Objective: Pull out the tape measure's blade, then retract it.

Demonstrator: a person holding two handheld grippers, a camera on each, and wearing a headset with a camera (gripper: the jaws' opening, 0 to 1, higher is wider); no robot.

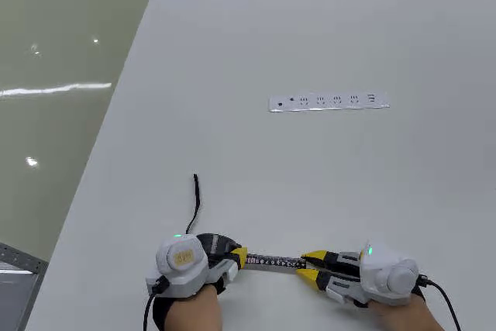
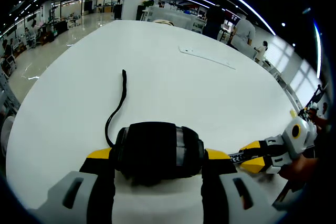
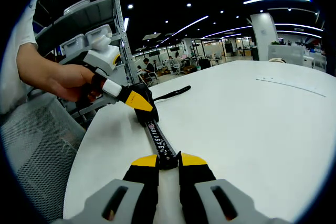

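Left gripper (image 2: 157, 156) clamps the tape case (image 1: 211, 244), half hidden in head view; right gripper (image 3: 168, 160) pinches the blade (image 3: 157, 135), tip buried between jaws. Strap (image 1: 195, 199) and power strip (image 1: 328, 101) lie beyond on the table (image 1: 310, 184).

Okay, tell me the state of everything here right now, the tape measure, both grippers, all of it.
Tape measure case: clamped in the left gripper.
Blade: partly pulled out, end pinched by the right gripper.
Left gripper: shut on the case.
Right gripper: shut on the blade.
Strap: lying slack.
Power strip: flat, nothing plugged in.
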